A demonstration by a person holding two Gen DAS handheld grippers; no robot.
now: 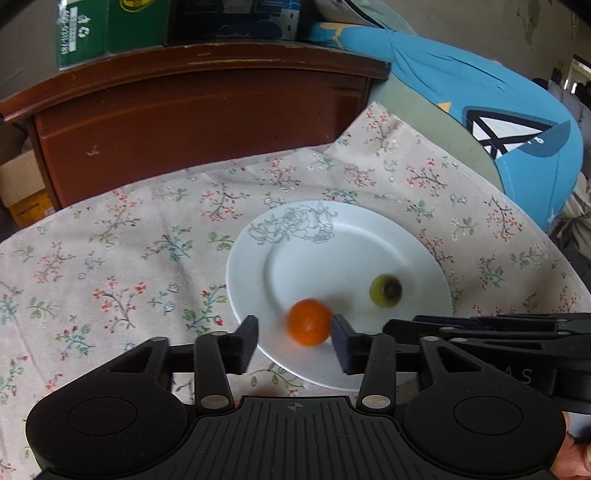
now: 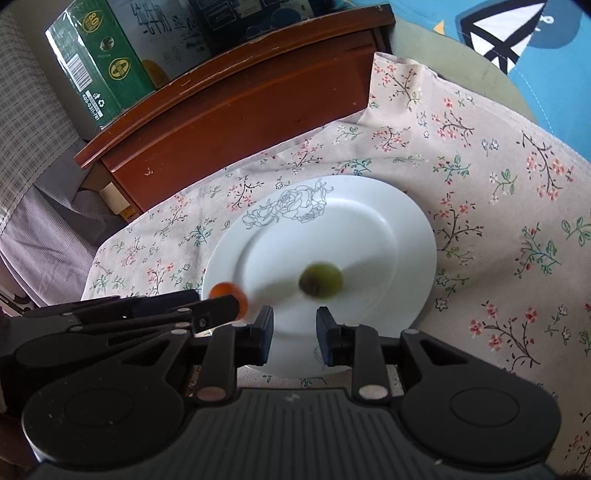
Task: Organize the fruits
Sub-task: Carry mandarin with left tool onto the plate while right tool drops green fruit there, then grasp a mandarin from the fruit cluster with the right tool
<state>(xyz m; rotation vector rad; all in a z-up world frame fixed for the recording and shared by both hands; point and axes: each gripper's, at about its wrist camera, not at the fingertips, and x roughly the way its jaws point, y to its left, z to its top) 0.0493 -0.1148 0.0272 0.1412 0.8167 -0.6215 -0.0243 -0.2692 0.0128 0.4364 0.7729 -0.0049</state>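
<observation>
A white plate (image 1: 343, 236) with a grey rose print lies on the floral tablecloth. A small orange fruit (image 1: 309, 322) sits blurred on its near rim between the fingers of my left gripper (image 1: 294, 341), which is open; the right pad is close to the fruit and the left pad is apart from it. A green fruit (image 1: 385, 290) with a dark end lies on the plate to the right. In the right wrist view the plate (image 2: 369, 229) holds the green fruit (image 2: 320, 280) just beyond my open, empty right gripper (image 2: 294, 332). The orange fruit (image 2: 229, 293) shows behind the left gripper's finger.
A floral tablecloth (image 1: 110, 266) covers the table. A dark wooden cabinet (image 1: 192, 118) stands behind it with green boxes (image 1: 99, 29) on top. A blue cushion (image 1: 480, 96) lies at the back right. The two grippers are side by side at the plate's near edge.
</observation>
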